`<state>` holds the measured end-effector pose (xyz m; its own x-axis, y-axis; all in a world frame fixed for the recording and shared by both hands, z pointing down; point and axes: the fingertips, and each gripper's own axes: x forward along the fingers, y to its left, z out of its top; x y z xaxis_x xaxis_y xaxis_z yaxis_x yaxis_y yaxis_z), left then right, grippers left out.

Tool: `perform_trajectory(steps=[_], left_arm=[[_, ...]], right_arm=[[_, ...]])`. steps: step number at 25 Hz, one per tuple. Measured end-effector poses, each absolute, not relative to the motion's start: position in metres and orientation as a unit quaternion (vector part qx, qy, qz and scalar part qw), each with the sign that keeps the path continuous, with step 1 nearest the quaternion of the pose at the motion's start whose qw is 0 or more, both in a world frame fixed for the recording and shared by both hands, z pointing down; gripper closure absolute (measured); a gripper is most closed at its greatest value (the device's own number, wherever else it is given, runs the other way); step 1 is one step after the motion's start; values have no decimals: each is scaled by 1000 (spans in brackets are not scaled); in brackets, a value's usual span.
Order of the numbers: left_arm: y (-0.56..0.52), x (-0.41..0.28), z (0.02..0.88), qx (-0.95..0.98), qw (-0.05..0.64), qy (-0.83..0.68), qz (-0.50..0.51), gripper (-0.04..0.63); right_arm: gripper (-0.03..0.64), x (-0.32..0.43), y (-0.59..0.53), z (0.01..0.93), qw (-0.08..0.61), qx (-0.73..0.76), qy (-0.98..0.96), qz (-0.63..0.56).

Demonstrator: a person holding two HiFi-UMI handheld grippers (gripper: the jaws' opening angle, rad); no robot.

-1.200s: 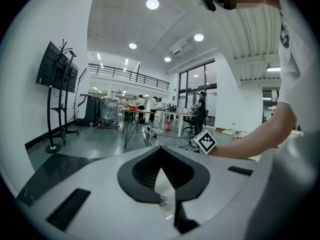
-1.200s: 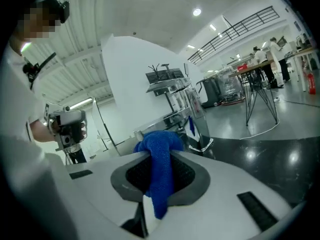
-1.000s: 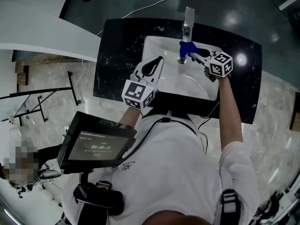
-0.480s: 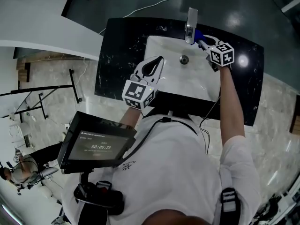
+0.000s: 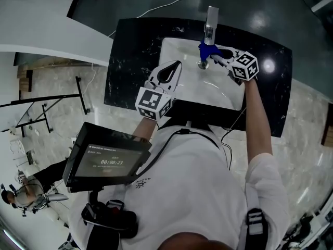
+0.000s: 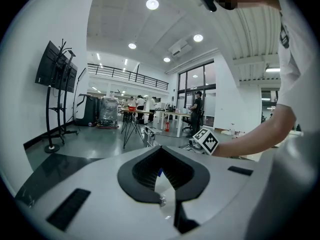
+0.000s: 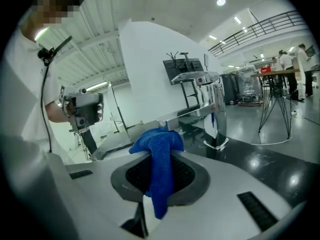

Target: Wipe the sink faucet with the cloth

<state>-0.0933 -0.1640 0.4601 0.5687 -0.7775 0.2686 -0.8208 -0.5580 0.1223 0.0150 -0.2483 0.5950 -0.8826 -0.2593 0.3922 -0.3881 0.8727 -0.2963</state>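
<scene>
Looking for the cloth (image 5: 207, 50) first: where does it sit?

Up at the faucet (image 5: 210, 21). It's a blue bunch pinched in the fingers (image 7: 184, 178) of the right gripper (image 5: 216, 56). In the head view it lies right at the spout's outlet end, above the drain (image 5: 202, 65) of the white sink (image 5: 177, 53).

Does it touch the metal?

In the right gripper view the top of the bunch sits against the front of the chrome spout. It looks like contact, though I can't tell how firm it is. The rest of the cloth hangs down between the two black ribbed fingers, which clamp it from both sides.

And the other hand?

The left gripper (image 5: 177, 66) hangs over the sink's near left corner, well apart from the faucet, and points toward the basin. Its fingers are pressed together at the tips with nothing between them. Farther back, a thin slit between them shows the white basin behind.

What carries the sink?

A glossy black worktop (image 5: 130, 61) with pale marbling. The basin is set into it, and the faucet stands upright at the basin's far edge, its flat spout reaching back toward the person.

Anything else around?

A dark screen (image 5: 106, 160) showing a timer is mounted at the person's chest on the left side. A white cable (image 5: 171, 3) trails across the floor beyond the worktop. The right arm stretches straight out from a white sleeve to its gripper.
</scene>
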Motion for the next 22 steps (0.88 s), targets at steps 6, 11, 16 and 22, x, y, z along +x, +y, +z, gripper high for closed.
perform_trajectory(steps=[6, 11, 16, 22], left_arm=[[-163, -90, 461, 881, 117, -449, 91, 594], [-165, -91, 459, 879, 116, -454, 91, 594], [-166, -99, 462, 873, 114, -465, 93, 594], [-168, -101, 460, 875, 111, -462, 92, 594]], right_arm=[[561, 34, -240, 609, 212, 169, -942, 199], [561, 56, -301, 612, 196, 287, -916, 199], [561, 34, -323, 601, 176, 289, -924, 179], [563, 16, -278, 600, 182, 201, -945, 182]])
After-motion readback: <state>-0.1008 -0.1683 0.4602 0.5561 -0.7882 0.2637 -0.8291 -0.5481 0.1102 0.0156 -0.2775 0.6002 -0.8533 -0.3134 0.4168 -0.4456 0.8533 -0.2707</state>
